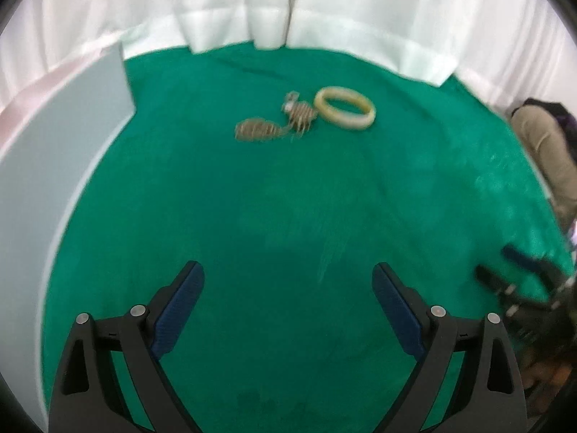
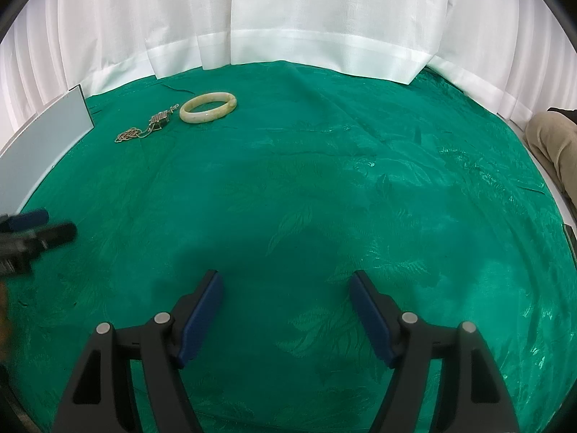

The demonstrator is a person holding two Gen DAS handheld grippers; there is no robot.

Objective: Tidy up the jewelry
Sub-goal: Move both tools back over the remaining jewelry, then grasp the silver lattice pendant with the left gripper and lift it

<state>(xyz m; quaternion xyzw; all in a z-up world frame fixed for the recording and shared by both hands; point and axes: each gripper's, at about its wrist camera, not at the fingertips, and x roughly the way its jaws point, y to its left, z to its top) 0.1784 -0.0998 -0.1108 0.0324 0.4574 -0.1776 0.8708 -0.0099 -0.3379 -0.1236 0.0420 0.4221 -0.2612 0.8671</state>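
Observation:
A pale cream bangle [image 1: 344,112] lies on the green cloth [image 1: 274,195] at the far middle. Beside it to the left lies a gold chain necklace with a pendant [image 1: 279,122]. In the right wrist view the bangle [image 2: 208,107] and the necklace [image 2: 148,129] lie at the far left. My left gripper [image 1: 288,281] is open and empty, well short of the jewelry. My right gripper [image 2: 286,287] is open and empty over bare cloth. Each gripper shows at the edge of the other's view, the right one [image 1: 505,270] and the left one [image 2: 47,225].
A grey flat board or lid [image 1: 54,137] stands at the left edge of the cloth; it also shows in the right wrist view [image 2: 39,144]. White curtains [image 2: 288,18] close the back. A person's beige trouser leg [image 2: 555,144] is at the right.

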